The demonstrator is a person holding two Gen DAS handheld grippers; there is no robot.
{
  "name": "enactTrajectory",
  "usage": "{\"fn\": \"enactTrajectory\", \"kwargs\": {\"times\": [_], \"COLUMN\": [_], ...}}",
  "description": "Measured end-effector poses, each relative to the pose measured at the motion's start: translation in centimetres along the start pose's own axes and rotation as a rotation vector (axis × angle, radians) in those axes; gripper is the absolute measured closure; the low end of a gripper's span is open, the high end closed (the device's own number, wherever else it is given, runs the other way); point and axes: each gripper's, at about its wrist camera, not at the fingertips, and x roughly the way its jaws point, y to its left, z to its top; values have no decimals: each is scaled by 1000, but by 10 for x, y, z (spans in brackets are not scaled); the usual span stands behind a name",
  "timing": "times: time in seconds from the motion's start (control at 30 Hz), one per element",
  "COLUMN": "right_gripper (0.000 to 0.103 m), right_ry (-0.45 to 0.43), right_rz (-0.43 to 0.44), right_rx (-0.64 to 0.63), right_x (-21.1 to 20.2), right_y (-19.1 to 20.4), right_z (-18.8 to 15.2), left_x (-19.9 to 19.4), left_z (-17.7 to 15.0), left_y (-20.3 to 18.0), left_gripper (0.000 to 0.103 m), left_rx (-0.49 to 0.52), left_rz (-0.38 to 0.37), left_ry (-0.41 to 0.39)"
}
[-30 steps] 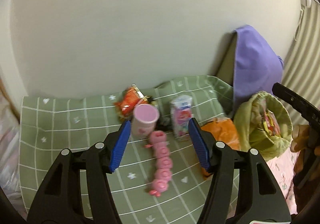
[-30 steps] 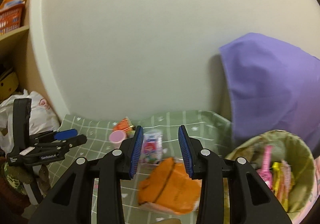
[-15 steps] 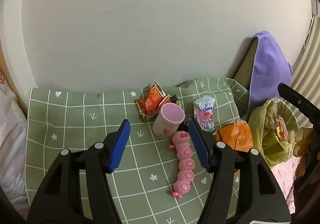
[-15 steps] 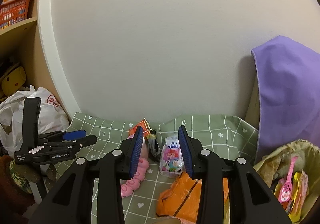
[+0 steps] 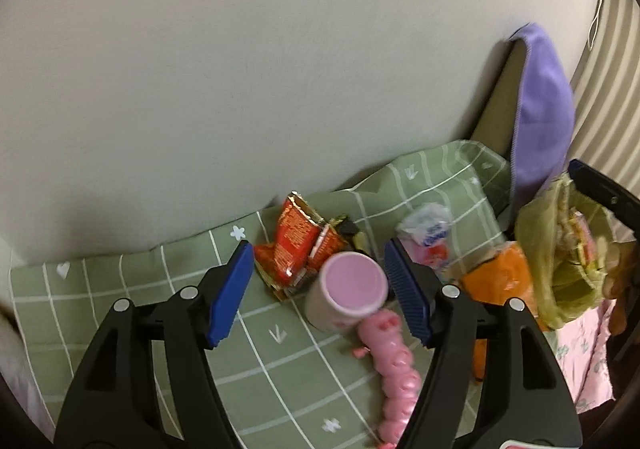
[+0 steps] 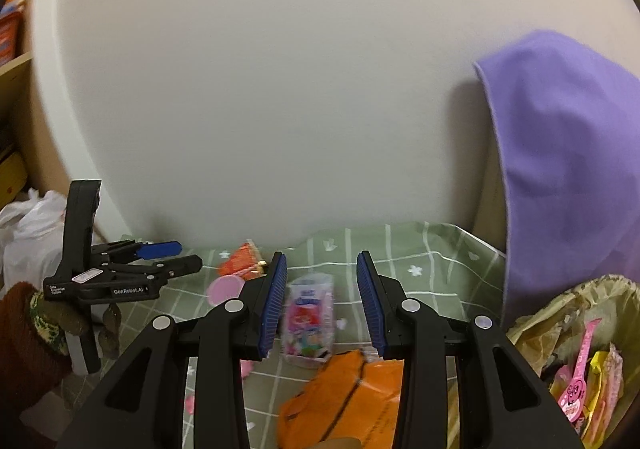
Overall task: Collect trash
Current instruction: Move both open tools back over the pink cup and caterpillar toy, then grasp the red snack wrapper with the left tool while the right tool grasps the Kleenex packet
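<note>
Lying crumpled on the green checked cloth (image 5: 120,289) behind the pink cup (image 5: 348,295): red wrappers (image 5: 298,245). Left gripper (image 5: 318,291) jaws just widening, empty, framing cup; right gripper (image 6: 322,299) jaws parted, empty, bracketing tissue pack (image 6: 308,319). Pale wall behind.

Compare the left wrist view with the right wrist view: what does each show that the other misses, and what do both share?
Only the left wrist view shows the pink caterpillar toy whole, lying by the cup.

Only the right wrist view shows the left gripper from outside, the white plastic bag and the shelf.

Both show the pink cup, red snack wrappers, tissue pack, orange bag, trash bag, purple cloth and green checked cloth.
</note>
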Motion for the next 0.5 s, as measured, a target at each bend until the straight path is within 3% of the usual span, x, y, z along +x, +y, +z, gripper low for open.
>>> {"fn": "enactTrajectory", "kwargs": {"times": [0.33, 0.43, 0.5], "right_gripper": [68, 68, 68], "right_ry": [67, 90, 104], "right_rz": [-15, -12, -2], "right_rx": [38, 36, 42], "right_x": [31, 38, 40], "right_y": [-32, -35, -35], "right_z": [0, -4, -9], "left_x": [86, 101, 105], "left_z": [20, 22, 21], "left_y": [-3, 5, 13], "left_gripper": [39, 41, 50], "left_rx": [59, -3, -71], "left_rz": [52, 33, -2], "left_ry": [156, 210, 227]}}
